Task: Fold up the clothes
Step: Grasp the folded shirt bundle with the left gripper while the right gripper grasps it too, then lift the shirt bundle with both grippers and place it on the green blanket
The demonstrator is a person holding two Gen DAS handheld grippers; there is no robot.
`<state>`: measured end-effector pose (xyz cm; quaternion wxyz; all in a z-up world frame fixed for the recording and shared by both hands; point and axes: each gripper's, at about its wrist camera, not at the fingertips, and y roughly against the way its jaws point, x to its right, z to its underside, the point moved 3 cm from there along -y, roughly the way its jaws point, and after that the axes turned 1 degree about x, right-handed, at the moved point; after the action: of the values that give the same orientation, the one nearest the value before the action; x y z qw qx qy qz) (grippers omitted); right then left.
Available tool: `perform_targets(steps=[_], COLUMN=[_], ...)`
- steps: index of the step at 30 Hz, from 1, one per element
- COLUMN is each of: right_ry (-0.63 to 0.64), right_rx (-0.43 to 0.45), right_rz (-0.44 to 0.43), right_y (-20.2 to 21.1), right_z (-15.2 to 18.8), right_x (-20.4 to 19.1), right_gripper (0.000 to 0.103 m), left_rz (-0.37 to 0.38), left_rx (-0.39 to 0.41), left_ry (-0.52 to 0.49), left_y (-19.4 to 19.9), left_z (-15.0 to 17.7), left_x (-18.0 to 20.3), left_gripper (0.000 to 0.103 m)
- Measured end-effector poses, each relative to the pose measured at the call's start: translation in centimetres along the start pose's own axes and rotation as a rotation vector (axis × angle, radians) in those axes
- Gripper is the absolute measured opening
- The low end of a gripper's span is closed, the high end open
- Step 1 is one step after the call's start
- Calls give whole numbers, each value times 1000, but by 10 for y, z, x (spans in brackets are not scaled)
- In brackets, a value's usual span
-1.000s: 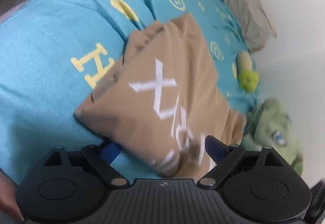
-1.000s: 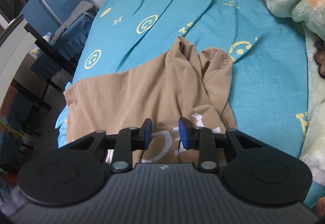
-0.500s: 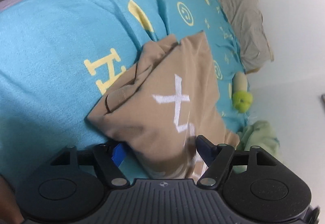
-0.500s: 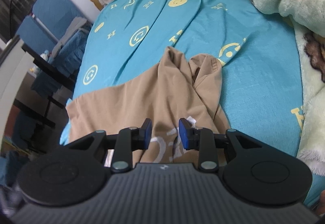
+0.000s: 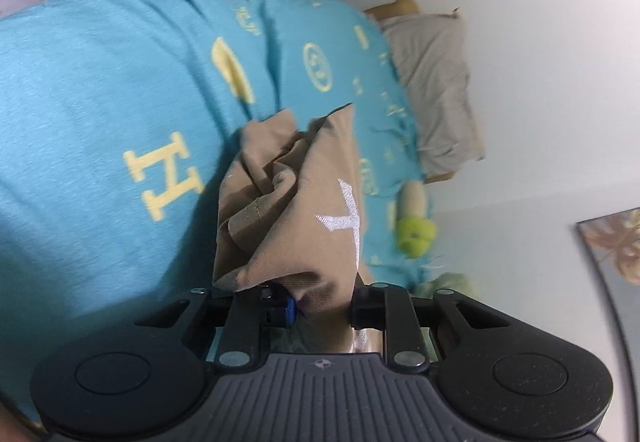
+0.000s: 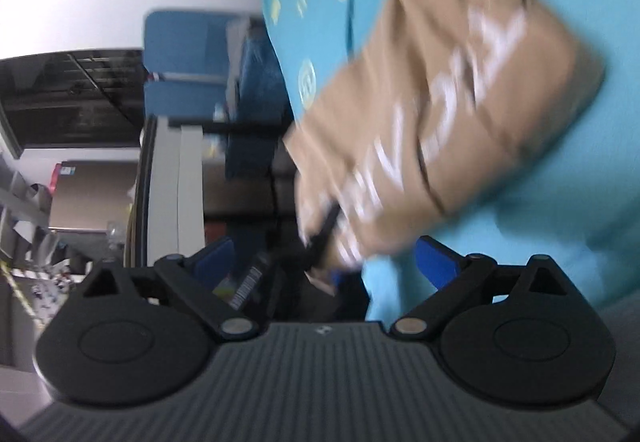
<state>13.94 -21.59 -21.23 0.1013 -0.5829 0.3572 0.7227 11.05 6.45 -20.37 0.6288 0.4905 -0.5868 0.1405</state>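
Note:
A tan shirt with white lettering lies bunched on a turquoise bedsheet printed with yellow marks. My left gripper is shut on a thick fold of the tan shirt and lifts its near edge. In the right wrist view the shirt is blurred and folded over on the sheet. My right gripper is open with its jaws wide apart and nothing between them, just short of the shirt's near corner. A black part of the other gripper shows at that corner.
A grey pillow and a green plush toy lie at the far end of the bed by the white wall. Blue chairs and shelves with clutter stand beside the bed's edge.
My left gripper closed on the shirt's fold and lifted it. My right gripper opened wide, let go of the shirt and swung sideways toward the bed's edge.

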Motion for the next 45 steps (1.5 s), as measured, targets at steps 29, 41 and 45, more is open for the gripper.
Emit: perform_targets(steps=[29,41,45], right_ry=[16,258,338], right_rx=[399,843,1035], right_rz=[21,58,72], right_y=[116,388,471], right_z=[-26,-143,-182], right_x=[-36,-155,-188], right_gripper=[31,30,30], left_rz=[189,456,563], left_rx=[-174,-469,-544], left_ry=[83,-218,-325], left_y=[37,-83,-120], left_z=[35,216,296], left_x=[115,428,505], left_gripper=[21,21,22])
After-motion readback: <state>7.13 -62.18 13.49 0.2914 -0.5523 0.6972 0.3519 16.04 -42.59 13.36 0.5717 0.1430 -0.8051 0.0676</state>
